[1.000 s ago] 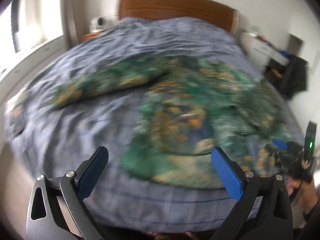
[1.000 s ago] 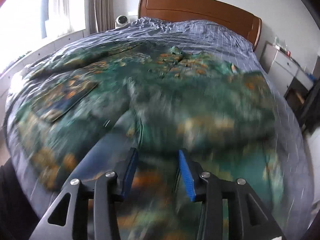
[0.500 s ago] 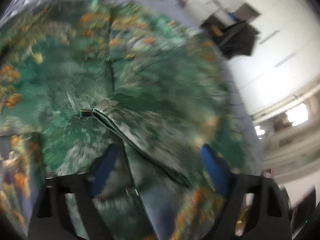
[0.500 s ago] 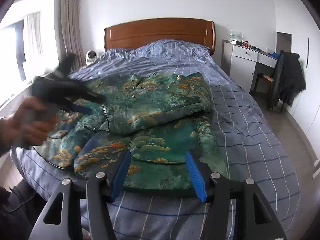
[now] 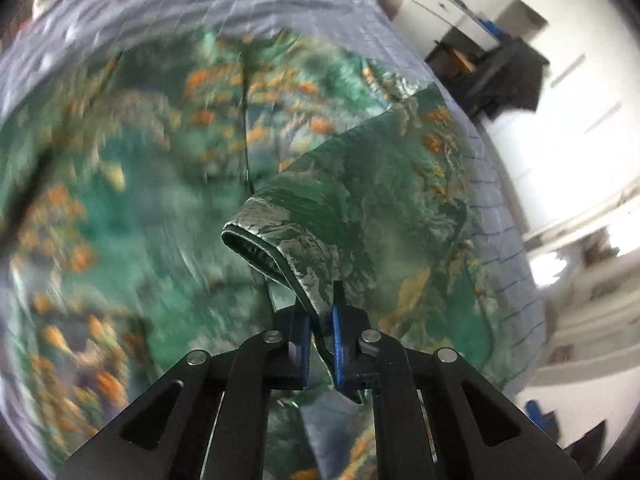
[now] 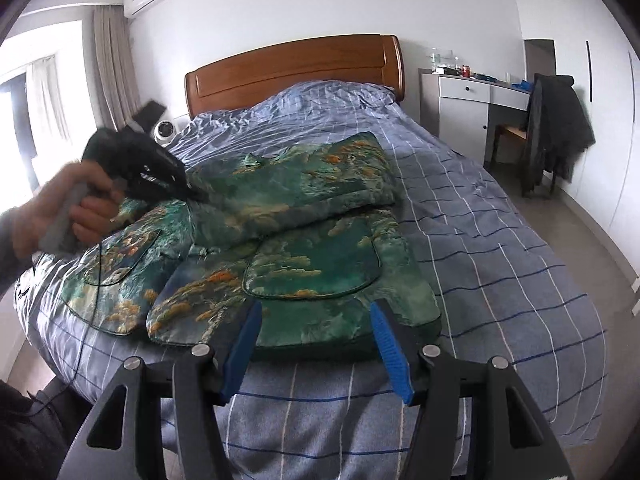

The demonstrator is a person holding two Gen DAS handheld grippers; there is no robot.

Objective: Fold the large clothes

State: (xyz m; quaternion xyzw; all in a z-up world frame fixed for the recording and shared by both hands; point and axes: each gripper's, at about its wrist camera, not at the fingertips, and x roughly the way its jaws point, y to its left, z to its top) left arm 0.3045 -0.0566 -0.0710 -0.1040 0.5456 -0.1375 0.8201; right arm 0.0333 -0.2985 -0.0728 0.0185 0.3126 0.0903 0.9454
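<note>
Since half a second ago, left claw (image 5: pixel 320 344) has closed from wide open onto the sleeve cuff (image 5: pixel 276 248) of the green patterned jacket (image 6: pixel 312 220), pinched between blue pads; cuff edge curls up toward 11 o'clock in the left wrist view; right claw (image 6: pixel 316 344) unchanged, fingers spread apart and empty, hovering off the foot of the bed (image 6: pixel 500 264); jacket lies at 12 o'clock from it on the blue checked duvet, right sleeve folded across the chest; left hand (image 6: pixel 68 216) at 9 o'clock; wooden headboard (image 6: pixel 296 68) beyond; white dresser (image 6: pixel 464 108) at 2 o'clock.
</note>
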